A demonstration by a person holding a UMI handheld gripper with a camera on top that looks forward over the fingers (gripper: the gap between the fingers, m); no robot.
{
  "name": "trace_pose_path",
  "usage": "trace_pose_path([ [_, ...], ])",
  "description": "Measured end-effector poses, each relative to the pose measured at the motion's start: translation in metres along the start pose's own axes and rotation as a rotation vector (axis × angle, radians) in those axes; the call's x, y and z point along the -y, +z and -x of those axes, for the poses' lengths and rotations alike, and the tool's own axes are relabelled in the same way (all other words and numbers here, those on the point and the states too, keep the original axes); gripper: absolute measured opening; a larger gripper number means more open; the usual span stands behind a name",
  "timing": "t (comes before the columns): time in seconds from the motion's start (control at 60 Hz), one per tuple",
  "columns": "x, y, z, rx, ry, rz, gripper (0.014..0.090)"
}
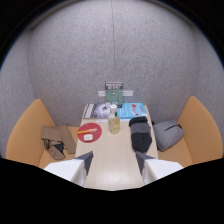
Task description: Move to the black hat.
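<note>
The gripper [114,162] is held wide apart above the near end of the bench [112,160], with nothing between its fingers; the black hat [140,134] is seen beyond the right finger, at the bench's right edge; a bottle [114,120] and a red plate [89,132] are set to its left.

Bare table [111,160] lies ahead to the black hat [140,133] (bottle [114,120] stands beside it).
</note>
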Motion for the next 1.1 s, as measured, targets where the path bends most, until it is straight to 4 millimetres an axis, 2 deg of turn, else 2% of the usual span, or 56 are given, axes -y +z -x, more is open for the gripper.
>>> trace_pose_path([
  [0.267, -0.012, 0.010, -0.014, -0.019, 0.000, 0.028, 0.0875],
  [0.55, -0.026, 0.034, -0.048, -0.046, 0.021, 0.064, 0.0872],
  [0.8, -0.019, 0.045, -0.077, -0.062, 0.017, 0.093, 0.0873],
  [0.95, -0.018, 0.063, -0.092, -0.061, 0.000, 0.104, 0.0871],
  [1.1, -0.020, 0.090, -0.106, -0.054, -0.016, 0.113, 0.0873],
])
